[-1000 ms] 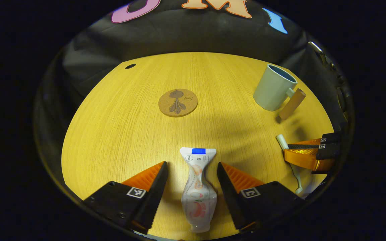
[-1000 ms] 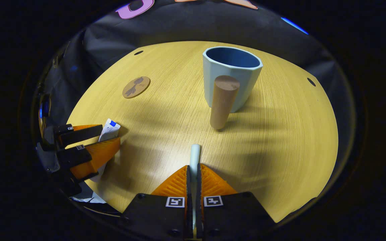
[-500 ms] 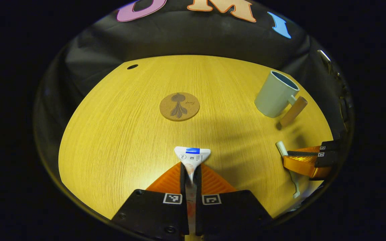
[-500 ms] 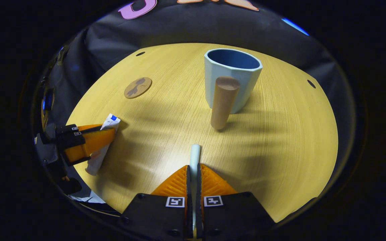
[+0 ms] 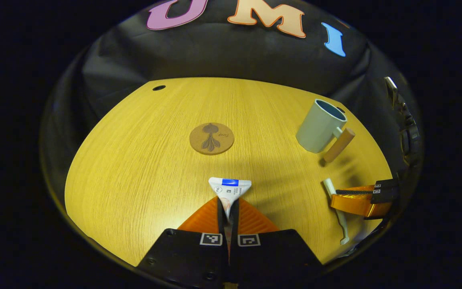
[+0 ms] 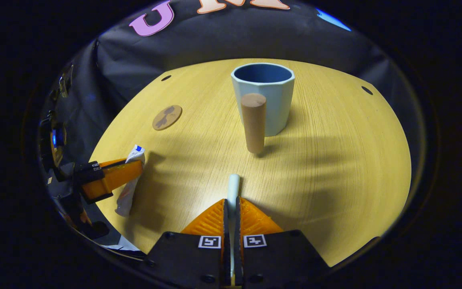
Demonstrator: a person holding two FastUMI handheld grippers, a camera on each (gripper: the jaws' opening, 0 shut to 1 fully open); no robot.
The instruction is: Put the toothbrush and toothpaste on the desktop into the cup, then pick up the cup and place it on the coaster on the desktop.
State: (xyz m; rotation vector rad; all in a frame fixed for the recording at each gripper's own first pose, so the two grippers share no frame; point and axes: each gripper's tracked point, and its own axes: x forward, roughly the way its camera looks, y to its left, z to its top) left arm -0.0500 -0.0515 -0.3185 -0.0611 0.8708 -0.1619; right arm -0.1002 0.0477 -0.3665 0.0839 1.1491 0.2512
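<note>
In the left gripper view my left gripper (image 5: 228, 202) is shut on the white toothpaste tube (image 5: 229, 188), whose crimped end with a blue mark sticks out ahead of the fingers, above the wooden tabletop. My right gripper (image 6: 231, 202) is shut on the pale toothbrush (image 6: 233, 185), whose handle end pokes forward. The light blue cup (image 6: 264, 98) with a wooden peg handle (image 6: 253, 120) stands upright ahead of the right gripper. The round cork coaster (image 5: 211, 138) lies ahead of the left gripper. At the left of the right gripper view hangs the left gripper (image 6: 112, 178) with the tube (image 6: 128, 188).
The round wooden table (image 5: 142, 160) has small dark holes (image 5: 159, 87) near its far edge. Black cloth walls stand behind it. At the right edge of the left gripper view is the right gripper (image 5: 359, 198) holding the toothbrush (image 5: 337, 212).
The left gripper closed on the toothpaste tube and lifted it off the table. The right gripper, still holding the toothbrush, rose a little and the cup shifted toward the centre of its view.
</note>
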